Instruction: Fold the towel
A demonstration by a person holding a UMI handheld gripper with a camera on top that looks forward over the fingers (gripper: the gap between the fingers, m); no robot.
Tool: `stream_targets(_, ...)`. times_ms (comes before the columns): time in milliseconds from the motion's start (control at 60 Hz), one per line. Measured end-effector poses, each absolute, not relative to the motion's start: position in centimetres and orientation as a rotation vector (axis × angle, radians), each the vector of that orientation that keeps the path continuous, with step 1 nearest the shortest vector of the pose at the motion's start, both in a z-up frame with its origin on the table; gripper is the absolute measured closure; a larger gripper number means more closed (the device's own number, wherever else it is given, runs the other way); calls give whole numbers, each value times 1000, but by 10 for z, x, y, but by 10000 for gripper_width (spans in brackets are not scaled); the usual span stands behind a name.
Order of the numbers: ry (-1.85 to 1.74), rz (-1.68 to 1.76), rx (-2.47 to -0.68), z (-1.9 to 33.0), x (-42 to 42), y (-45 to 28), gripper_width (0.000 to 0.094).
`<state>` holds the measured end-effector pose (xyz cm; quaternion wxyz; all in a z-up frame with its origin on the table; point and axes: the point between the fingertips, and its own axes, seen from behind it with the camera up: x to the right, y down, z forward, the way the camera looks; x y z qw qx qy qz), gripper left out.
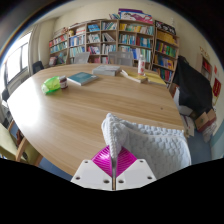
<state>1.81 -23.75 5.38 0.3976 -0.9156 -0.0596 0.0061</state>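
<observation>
Gripper fingers pressed together on the towel, magenta pads nearly meeting with cloth pinched between them. Pale grey, waffle-textured towel, bunched, rising straight up from the fingertips and spilling off to the right of the tool, down over the table edge. Upper corner of the towel standing above the pads. Round wooden table stretching ahead and left of the fingers. Well beyond the tool: teal book lying flat, green object further left near the table's edge, small items toward the far side. Bookshelves along the back wall. Dark chair off to the right, past the table.
</observation>
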Motion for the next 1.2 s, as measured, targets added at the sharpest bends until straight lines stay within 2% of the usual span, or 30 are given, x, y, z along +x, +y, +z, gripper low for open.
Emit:
stream_targets(100,-48,34,-2263,93,67,-238,907)
stream_targets(217,39,-65,-2209,115,146,-240,902)
stream_targets(267,30,-154,-2214,105,187,-245,900)
stream_targets(450,137,-287,-2371,25,255,-266,900)
stream_targets(550,117,-329,-2388,8,264,-265,892)
stream_targets(600,106,-342,-2388,11,264,-267,880)
stream_targets(667,130,-316,-2420,20,261,-273,755)
stream_targets(700,158,-311,-2409,32,263,-272,646)
stream_targets(733,183,-318,-2390,48,263,-272,468)
stream_targets(767,205,-347,-2375,55,270,-279,180)
stream_targets(783,215,-364,-2369,60,273,-282,70)
stream_targets(833,246,-394,-2350,77,277,-291,127)
stream_targets(917,329,-416,-2319,107,278,-311,89)
stream_targets(1050,420,-315,-2288,140,235,-352,92)
stream_targets(1200,501,-157,-2281,158,182,-397,89)
